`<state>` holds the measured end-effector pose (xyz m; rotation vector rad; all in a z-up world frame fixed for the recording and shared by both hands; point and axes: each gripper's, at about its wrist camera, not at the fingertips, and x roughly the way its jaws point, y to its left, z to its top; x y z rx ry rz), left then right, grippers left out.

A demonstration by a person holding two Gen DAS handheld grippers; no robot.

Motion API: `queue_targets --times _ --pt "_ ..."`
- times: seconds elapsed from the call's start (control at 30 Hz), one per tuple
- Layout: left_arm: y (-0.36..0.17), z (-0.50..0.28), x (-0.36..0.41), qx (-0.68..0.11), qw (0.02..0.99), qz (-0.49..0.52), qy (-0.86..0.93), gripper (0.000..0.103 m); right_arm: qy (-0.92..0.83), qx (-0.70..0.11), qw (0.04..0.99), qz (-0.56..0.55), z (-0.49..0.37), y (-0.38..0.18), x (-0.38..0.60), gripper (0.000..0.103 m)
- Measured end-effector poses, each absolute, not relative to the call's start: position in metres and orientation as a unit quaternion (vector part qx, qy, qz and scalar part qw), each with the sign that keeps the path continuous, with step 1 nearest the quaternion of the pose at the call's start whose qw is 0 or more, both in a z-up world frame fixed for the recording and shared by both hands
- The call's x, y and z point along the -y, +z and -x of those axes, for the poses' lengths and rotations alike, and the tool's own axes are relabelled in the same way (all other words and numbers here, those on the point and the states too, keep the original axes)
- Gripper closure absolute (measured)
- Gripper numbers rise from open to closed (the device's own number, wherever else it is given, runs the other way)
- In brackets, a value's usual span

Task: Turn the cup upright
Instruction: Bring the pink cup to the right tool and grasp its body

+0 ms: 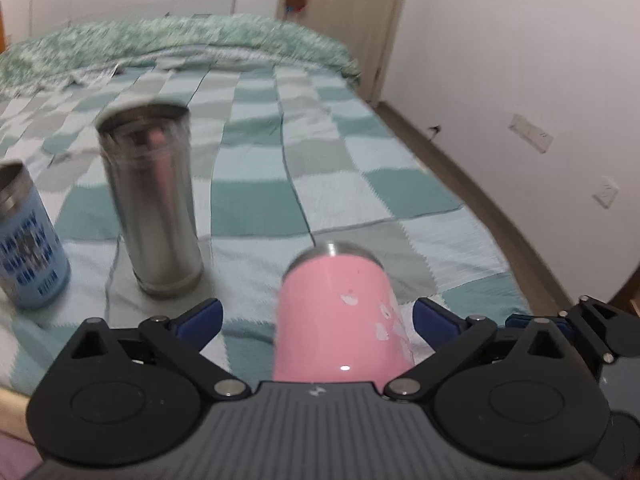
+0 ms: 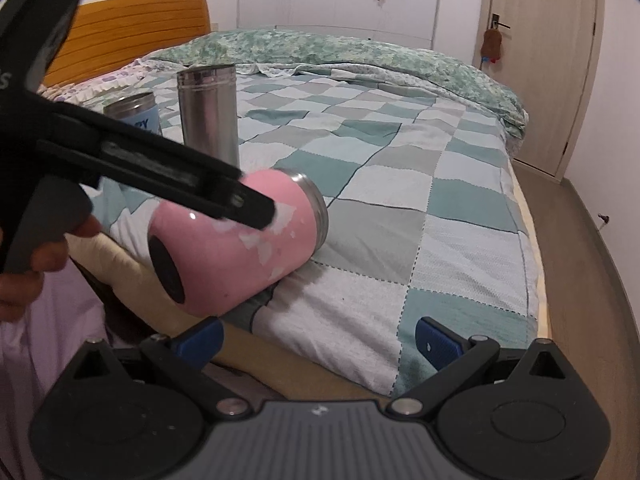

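Observation:
A pink cup (image 1: 336, 320) with a steel rim lies on its side near the bed's front edge, mouth pointing away from me. In the right wrist view the pink cup (image 2: 236, 240) shows its dark base toward the camera. My left gripper (image 1: 318, 320) is open, its blue fingers either side of the cup without touching. In the right wrist view the left gripper (image 2: 256, 208) reaches over the cup from the left. My right gripper (image 2: 318, 344) is open and empty, in front of the bed's edge.
A tall steel tumbler (image 1: 150, 200) and a blue cup (image 1: 28, 240) stand upright on the checked bedspread (image 1: 360, 184), left of the pink cup. A green quilt (image 2: 360, 52) lies at the bed's head. A door (image 2: 540, 60) and wooden floor are on the right.

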<state>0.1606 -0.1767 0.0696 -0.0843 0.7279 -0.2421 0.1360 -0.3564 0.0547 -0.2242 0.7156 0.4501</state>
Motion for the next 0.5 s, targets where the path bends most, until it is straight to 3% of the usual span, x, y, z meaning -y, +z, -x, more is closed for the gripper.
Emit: queue_targets --times 0.2,0.5 --pt "0.088 -0.151 0.128 -0.326 0.933 0.001 -0.152 0.0 0.206 -0.35 0.907 0.11 -0.131 0.088 0.339 0.0" --pt "0.064 -0.163 0.07 -0.338 0.925 -0.05 -0.169 0.0 0.154 -0.395 0.905 0.047 -0.163 0.111 0.29 0.0"
